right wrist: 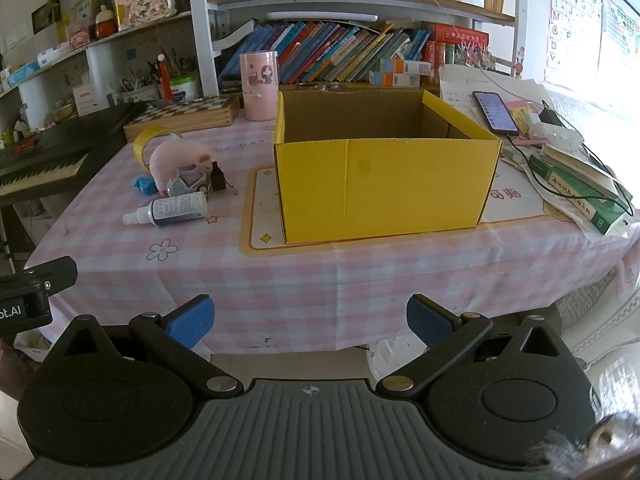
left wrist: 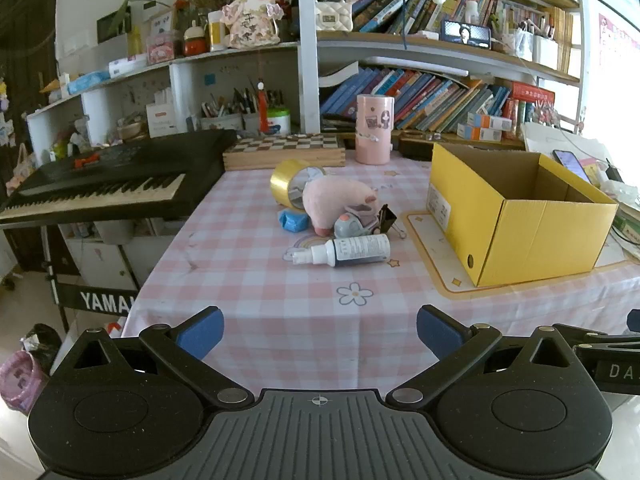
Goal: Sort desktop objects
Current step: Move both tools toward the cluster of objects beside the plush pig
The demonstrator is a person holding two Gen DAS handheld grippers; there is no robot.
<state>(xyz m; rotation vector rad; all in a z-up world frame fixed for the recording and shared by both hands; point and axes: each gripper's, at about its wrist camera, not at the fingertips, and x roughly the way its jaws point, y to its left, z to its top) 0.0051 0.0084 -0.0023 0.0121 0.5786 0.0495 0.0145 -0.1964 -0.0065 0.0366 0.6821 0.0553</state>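
Observation:
A heap of small objects lies mid-table: a pink plush toy (left wrist: 336,202), a roll of yellow tape (left wrist: 290,184), a blue crumpled item (left wrist: 294,220), a small grey toy (left wrist: 350,226), a black binder clip (left wrist: 388,216) and a spray bottle (left wrist: 344,252) on its side. An open yellow cardboard box (left wrist: 516,216) stands to their right; it fills the middle of the right wrist view (right wrist: 384,184), and what I see of its inside is bare. My left gripper (left wrist: 320,330) is open and empty, off the table's front edge. My right gripper (right wrist: 310,320) is open and empty, in front of the box.
A pink cylinder (left wrist: 375,128) and a wooden chessboard box (left wrist: 284,150) stand at the back. A black keyboard (left wrist: 108,184) is on the left. A phone (right wrist: 495,111), cables and books (right wrist: 580,184) lie to the right of the box. Bookshelves rise behind.

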